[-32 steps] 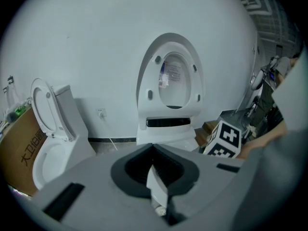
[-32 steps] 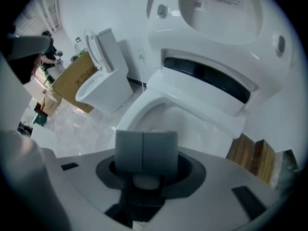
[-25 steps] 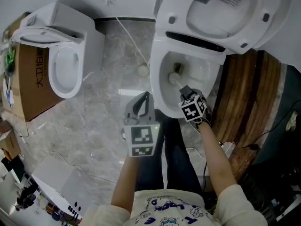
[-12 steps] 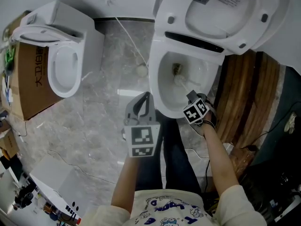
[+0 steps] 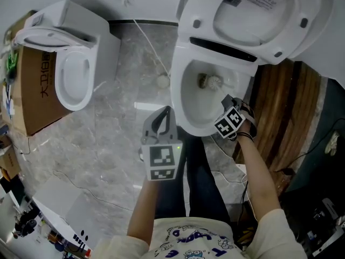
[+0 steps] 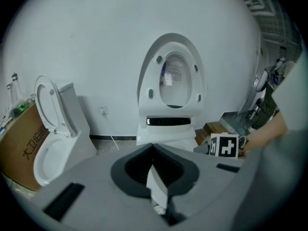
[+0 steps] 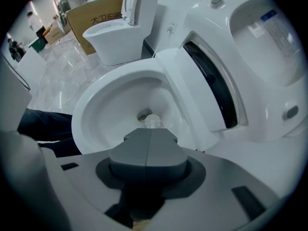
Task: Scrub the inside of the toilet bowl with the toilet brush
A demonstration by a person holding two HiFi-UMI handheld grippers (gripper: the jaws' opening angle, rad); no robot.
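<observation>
Right gripper (image 5: pixel 227 100) is held at the near rim of the toilet bowl (image 5: pixel 181 107), with its 2 jaws pressed together on the handle of the toilet brush (image 5: pixel 211 81). Ahead of the jaws, the handle is seen slanting down into the bowl, and the bristle head is laid against the porcelain beside the drain opening. In the right gripper view the handle is covered by the closed jaws, and only the pale bristle head is shown just beyond their tips, low in the bowl. Beyond the gripper, the seat and lid (image 5: pixel 259 15) are raised. To its left, well apart from the bowl, the left gripper (image 5: pixel 167 110) is held over the marble floor (image 5: pixel 116 139), its jaws closed on each other with nothing between them. Further left of that gripper, 1 more toilet (image 5: pixel 73 82) is seen just beside a cardboard box (image 5: pixel 35 99).
</observation>
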